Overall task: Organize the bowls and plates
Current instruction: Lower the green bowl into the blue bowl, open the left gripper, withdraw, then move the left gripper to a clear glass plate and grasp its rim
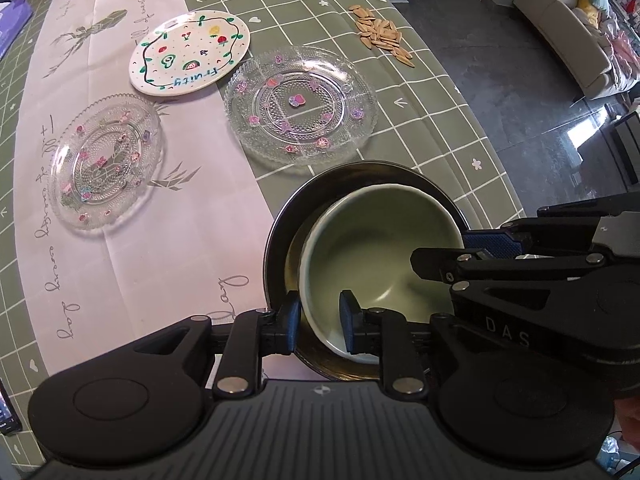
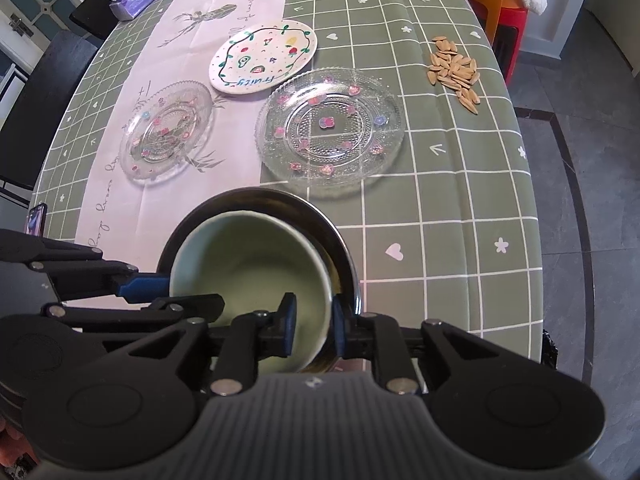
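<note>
Presently the green bowl (image 1: 372,264) sits tilted inside a dark metal bowl (image 1: 276,240) at the near edge of the table, its mouth facing up and toward both cameras. Both tools grip it from opposite sides. The left gripper (image 1: 320,326) straddles the bowl's near-left wall, one pad inside and one outside, jaws drawn in on the rim. The right gripper (image 2: 314,324) does the same on the near-right wall. Whether the pads press firmly or only touch is hard to judge from the left view.

The nested pair lies directly ahead of both tools, neither hand nearer than the other; the bowl is round, so no long axis governs the lift.

Farther out, the large glass plate (image 2: 330,130) lies just beyond the metal bowl, the small glass plate (image 2: 168,132) well to its left, and the painted white plate (image 2: 264,56) behind them. Scattered seeds (image 2: 454,72) lie to the far right on the green checked tablecloth (image 2: 460,200).

Judgement: any move of the bowl forward must clear the large glass plate.
</note>
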A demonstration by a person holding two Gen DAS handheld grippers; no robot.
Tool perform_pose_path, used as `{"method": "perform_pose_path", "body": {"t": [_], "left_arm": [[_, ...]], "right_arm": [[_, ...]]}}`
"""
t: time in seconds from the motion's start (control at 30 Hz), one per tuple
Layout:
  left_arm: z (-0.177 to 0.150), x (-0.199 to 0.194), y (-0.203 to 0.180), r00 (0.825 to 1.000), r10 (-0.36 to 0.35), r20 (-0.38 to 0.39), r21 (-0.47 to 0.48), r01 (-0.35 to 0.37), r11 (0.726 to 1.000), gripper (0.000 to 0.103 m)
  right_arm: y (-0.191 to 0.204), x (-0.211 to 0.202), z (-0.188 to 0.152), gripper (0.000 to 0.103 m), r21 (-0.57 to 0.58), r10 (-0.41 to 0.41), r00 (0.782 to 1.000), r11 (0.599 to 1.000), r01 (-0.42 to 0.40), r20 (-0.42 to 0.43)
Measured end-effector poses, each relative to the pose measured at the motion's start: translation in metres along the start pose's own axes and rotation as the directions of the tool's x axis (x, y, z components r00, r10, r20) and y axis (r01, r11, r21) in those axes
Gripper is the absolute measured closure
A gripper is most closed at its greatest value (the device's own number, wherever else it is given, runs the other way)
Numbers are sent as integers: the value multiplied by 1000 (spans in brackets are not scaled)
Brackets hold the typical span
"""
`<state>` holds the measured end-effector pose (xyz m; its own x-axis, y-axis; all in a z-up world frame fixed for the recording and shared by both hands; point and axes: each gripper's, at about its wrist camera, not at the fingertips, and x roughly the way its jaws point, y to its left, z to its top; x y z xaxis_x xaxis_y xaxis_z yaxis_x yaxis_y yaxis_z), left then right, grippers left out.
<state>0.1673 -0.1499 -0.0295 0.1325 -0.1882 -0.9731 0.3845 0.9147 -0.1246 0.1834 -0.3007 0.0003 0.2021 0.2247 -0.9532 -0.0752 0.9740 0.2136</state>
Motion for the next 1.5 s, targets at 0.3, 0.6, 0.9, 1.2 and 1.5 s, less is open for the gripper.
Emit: {"method": "perform_pose_path", "body": {"t": [0.3,0.6,0.9,1.2,1.5], "left_arm": [[6,-24,6,999,-19,50,-9,19,1000,66],[-4,-56,18,983,-31,182,33,25,999,65],[-41,-92,44,885,-42,463,49,21,999,60],[-82,-79,91,762,136,633,-74,-116,990,59],[-97,-52,151,735,187,652,-231,-43,972,59]], "right_arm": [[-4,-18,5,80,-6,21,999,1000,-21,24],[-6,-49,-2,72,-4,43,990,999,-43,132],[5,-73,-25,62,-10,141,926,989,-146,351],[51,-36,-31,61,-3,292,856,947,-321,428],[117,16,-12,60,23,234,850,960,-278,472]]}}
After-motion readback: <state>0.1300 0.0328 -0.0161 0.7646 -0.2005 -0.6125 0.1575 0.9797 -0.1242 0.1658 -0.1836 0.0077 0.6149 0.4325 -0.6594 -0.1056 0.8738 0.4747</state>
